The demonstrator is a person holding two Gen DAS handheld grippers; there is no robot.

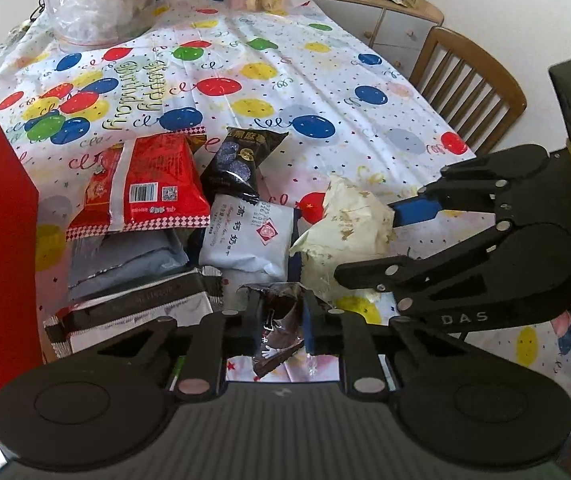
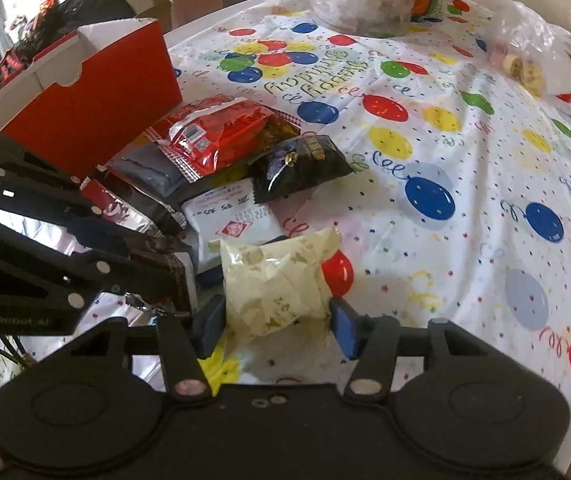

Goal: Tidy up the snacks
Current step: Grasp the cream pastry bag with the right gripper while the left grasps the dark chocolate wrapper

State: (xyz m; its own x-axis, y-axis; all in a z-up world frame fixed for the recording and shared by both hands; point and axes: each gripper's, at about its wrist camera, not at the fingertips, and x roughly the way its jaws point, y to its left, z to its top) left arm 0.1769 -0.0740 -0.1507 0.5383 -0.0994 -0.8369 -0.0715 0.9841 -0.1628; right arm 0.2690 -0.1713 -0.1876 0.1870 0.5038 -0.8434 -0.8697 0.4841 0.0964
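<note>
Left gripper (image 1: 279, 326): matte black linkage arms, silver round rivets, blue pads on the fingers (image 1: 312, 332), two round black discs on its base. Right gripper (image 2: 273, 322): same build, blue pads, "DAS" lettered in white on one arm.

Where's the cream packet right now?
Between the right gripper's pads, in both views: cream packet beside the white packet, at the pile's right edge.

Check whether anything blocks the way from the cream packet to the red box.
Yes. The snack pile lies between the cream packet and the red box: the white packet, black packet and red bag. The left gripper, shut on a brown wrapper, is also on that side.
</note>
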